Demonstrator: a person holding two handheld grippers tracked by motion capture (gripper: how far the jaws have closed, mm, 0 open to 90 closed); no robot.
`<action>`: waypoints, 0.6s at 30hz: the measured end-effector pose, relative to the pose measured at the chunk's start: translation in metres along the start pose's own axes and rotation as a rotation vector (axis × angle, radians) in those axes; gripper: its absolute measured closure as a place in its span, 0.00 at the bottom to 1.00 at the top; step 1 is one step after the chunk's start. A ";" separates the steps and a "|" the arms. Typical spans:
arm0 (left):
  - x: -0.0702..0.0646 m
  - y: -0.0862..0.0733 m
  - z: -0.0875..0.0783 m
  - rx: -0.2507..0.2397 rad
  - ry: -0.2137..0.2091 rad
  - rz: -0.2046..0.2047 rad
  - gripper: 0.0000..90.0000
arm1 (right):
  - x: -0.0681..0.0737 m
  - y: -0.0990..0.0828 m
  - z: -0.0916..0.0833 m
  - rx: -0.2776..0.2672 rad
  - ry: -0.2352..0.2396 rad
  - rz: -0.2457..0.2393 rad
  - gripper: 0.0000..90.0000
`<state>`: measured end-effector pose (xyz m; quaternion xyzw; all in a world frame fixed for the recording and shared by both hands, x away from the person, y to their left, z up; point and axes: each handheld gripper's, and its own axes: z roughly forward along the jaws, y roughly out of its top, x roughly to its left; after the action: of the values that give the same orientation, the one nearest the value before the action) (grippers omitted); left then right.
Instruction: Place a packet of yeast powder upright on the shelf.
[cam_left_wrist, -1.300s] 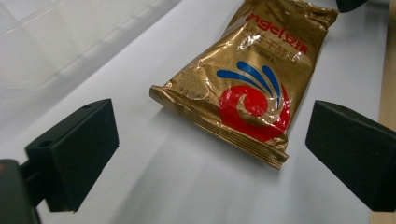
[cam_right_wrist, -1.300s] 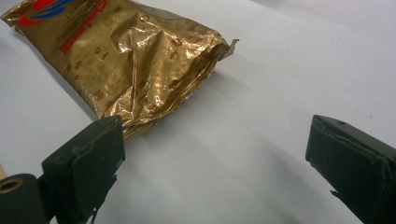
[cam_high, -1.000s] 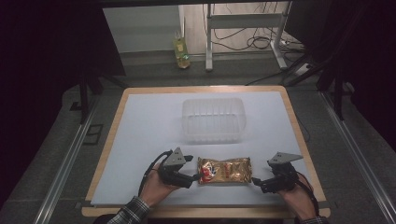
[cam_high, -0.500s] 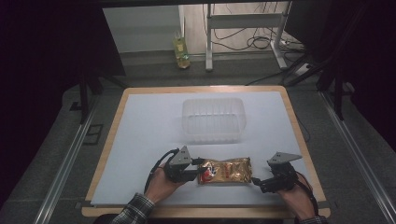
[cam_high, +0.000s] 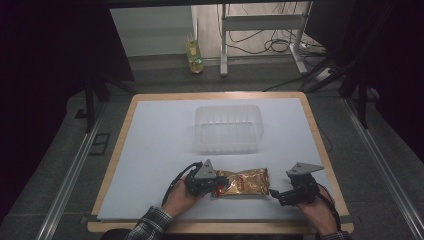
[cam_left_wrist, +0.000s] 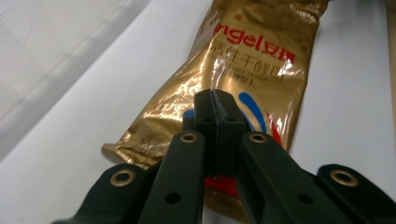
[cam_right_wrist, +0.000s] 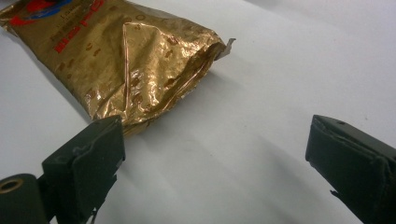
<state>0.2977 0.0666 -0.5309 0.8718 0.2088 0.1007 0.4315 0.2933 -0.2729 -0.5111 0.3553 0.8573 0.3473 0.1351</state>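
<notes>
The left claw (cam_left_wrist: 215, 105) has just been closing and now pinches the gold packet (cam_high: 242, 182) at its left end; the right claw (cam_right_wrist: 212, 154) waits released. Next, probably, lift toward the far tub (cam_high: 228, 128).

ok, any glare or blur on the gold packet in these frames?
High view: dim room, packet small but sharp, little glare. Left gripper view: bright highlights on the foil, print readable, near end soft behind the shut tool. Right gripper view: crinkled end glints, casts a soft shadow on the table.
</notes>
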 end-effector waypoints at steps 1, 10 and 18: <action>0.002 -0.002 -0.001 0.010 0.000 0.007 0.99 | 0.000 0.000 0.000 0.000 0.001 0.002 0.05; 0.006 -0.017 -0.002 0.078 0.058 0.007 1.00 | 0.001 -0.001 -0.004 -0.003 0.009 -0.001 0.06; 0.008 -0.018 -0.001 0.070 0.052 -0.006 1.00 | 0.005 0.001 -0.002 0.006 0.034 -0.008 0.05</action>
<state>0.2990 0.0806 -0.5442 0.8828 0.2260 0.1146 0.3957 0.2888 -0.2701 -0.5089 0.3465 0.8618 0.3503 0.1208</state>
